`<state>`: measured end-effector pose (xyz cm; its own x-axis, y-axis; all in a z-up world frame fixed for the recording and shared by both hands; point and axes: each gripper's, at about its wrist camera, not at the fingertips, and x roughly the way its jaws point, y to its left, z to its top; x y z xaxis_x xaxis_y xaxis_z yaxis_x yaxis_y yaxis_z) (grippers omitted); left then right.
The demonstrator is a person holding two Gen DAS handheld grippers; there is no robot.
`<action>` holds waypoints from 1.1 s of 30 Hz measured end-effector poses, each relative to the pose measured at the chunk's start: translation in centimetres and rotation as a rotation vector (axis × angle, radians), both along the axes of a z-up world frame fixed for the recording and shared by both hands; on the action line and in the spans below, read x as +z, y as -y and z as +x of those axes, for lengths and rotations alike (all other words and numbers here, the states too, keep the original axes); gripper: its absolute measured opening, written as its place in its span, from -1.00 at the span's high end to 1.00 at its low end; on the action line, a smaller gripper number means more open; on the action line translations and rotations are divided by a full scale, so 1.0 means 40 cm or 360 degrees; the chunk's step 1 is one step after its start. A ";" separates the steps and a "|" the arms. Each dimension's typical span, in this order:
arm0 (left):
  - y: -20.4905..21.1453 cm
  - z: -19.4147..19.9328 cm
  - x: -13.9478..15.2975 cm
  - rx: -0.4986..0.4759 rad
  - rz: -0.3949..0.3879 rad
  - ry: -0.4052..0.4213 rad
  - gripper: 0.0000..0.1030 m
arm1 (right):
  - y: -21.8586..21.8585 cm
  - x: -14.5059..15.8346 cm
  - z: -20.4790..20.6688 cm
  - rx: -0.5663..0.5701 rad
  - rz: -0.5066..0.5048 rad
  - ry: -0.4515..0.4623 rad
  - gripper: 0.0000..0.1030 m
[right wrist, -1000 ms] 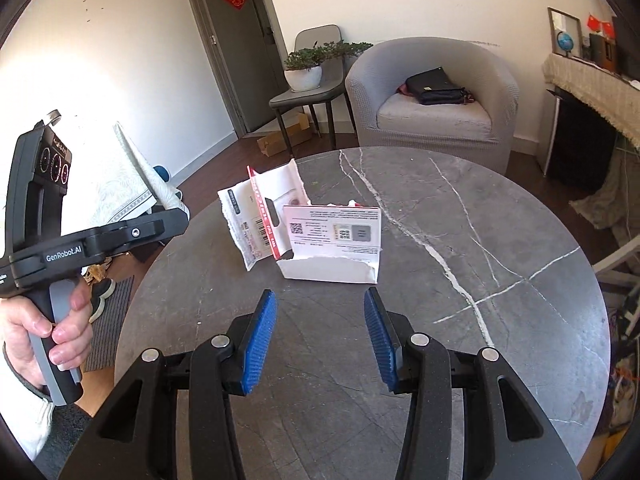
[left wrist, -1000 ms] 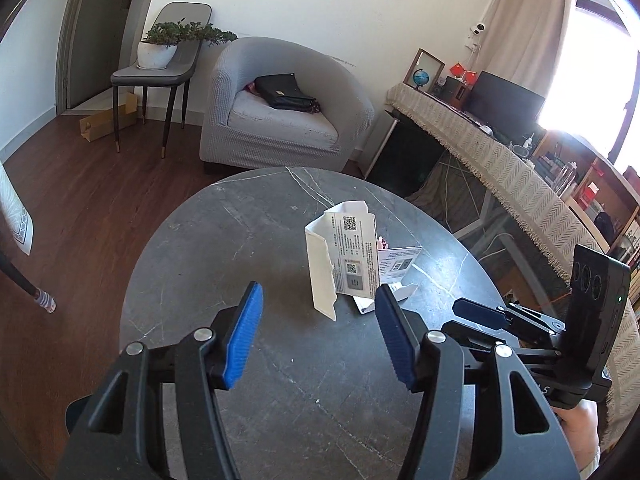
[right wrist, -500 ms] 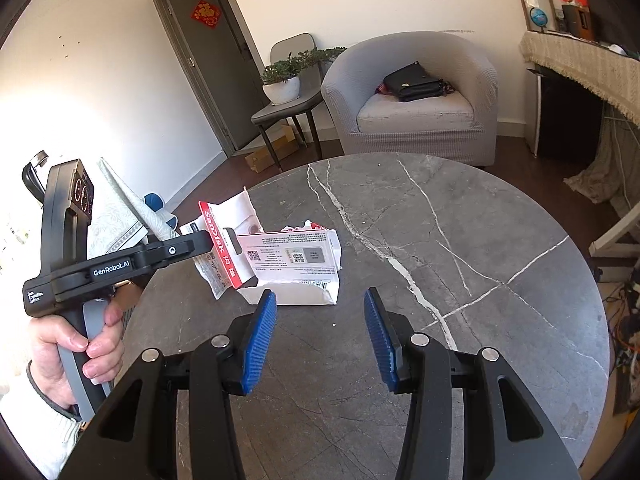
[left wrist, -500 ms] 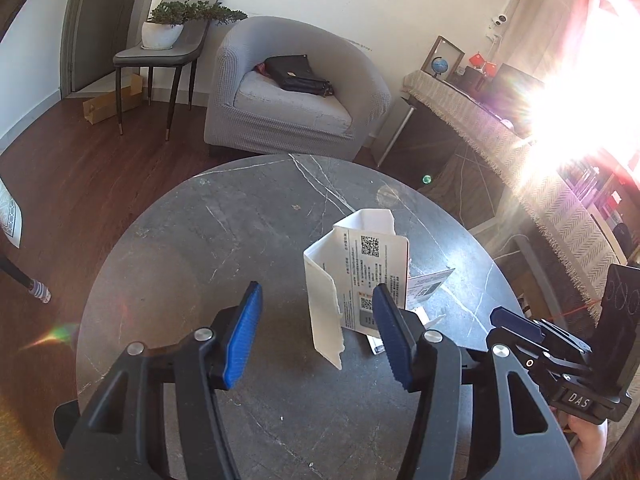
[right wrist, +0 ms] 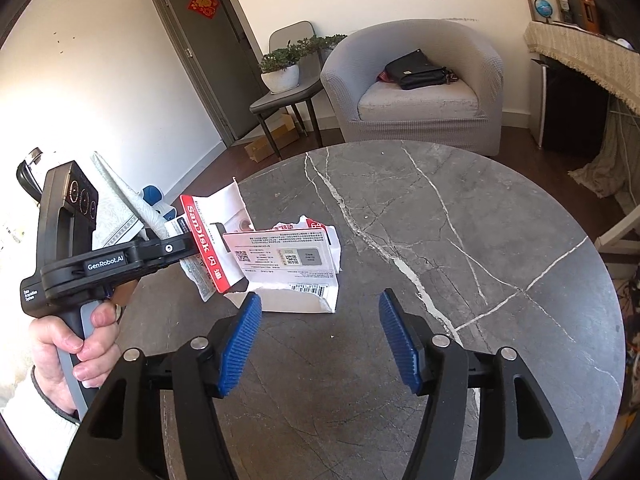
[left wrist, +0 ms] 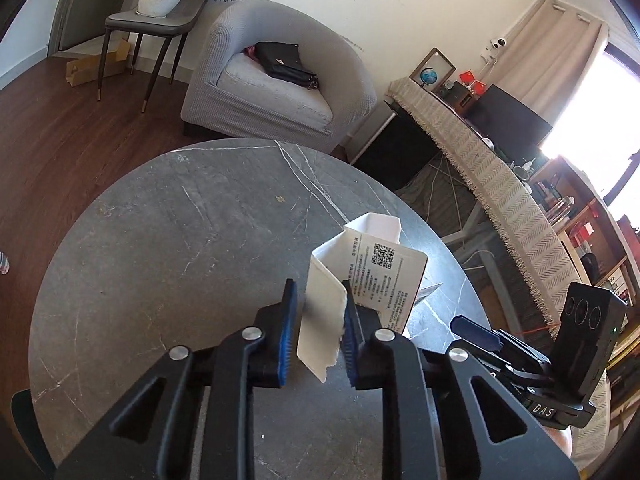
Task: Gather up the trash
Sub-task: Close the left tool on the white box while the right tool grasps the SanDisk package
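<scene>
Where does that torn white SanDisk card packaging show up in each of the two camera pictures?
Left wrist view: torn packaging low centre, its white flap between the left gripper fingers.
Right wrist view: torn packaging centre-left on the table, the left gripper at its red edge.
Shared landmark: grey armchair holding a black bag.

Grippers: two, the left gripper and the right gripper.
Torn SanDisk card packaging: one torn-open piece on the round marble table, or possibly two lying together; the overlap hides the join.
Round marble tables: one.
Grey armchairs: one, beyond the table.
Black handbags: one, on the armchair.
Grey side chairs: one, left of the armchair.
Potted plants: one, on the side chair.
Small globes: one, right of the armchair.
</scene>
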<state>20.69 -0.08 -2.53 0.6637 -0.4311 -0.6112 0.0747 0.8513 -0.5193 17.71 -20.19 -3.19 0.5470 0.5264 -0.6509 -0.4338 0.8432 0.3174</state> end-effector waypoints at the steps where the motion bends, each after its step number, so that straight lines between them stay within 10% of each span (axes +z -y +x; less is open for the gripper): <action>1: -0.001 0.000 0.002 0.0005 0.0003 0.0002 0.68 | -0.007 -0.001 0.003 -0.0004 -0.0007 -0.0001 -0.38; 33: -0.147 -0.113 0.083 0.0168 0.0205 0.0063 0.79 | -0.205 -0.043 0.070 -0.0210 -0.0347 -0.0022 -0.66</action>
